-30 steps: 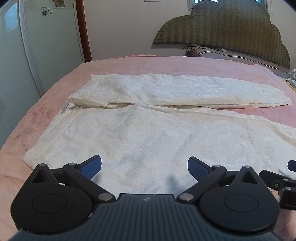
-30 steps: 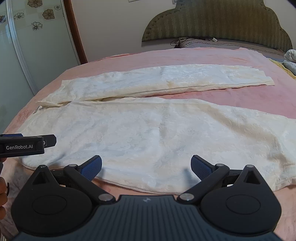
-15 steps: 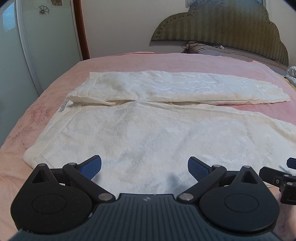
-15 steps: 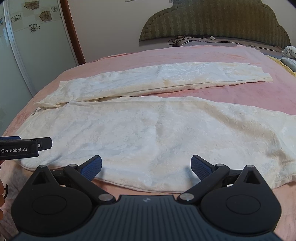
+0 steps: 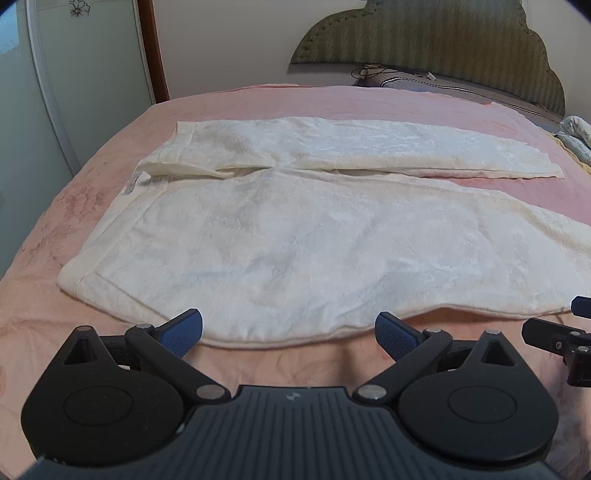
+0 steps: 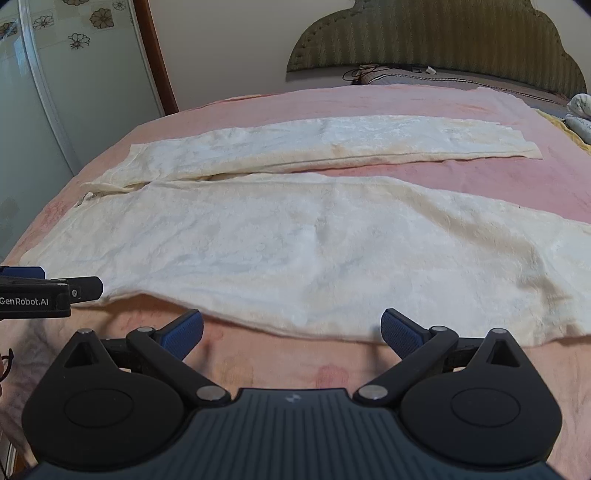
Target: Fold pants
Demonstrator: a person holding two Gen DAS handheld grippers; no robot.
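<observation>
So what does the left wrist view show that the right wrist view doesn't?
Only the left wrist view shows the waistband with its label clearly, plus the right gripper's tip at its right edge. Only the right wrist view shows the flower-patterned door and the left gripper's "GenRobot.AI" side. Both show the cream pants spread flat on the pink bedspread, the headboard, and open, empty jaws near the pants' near edge.
</observation>
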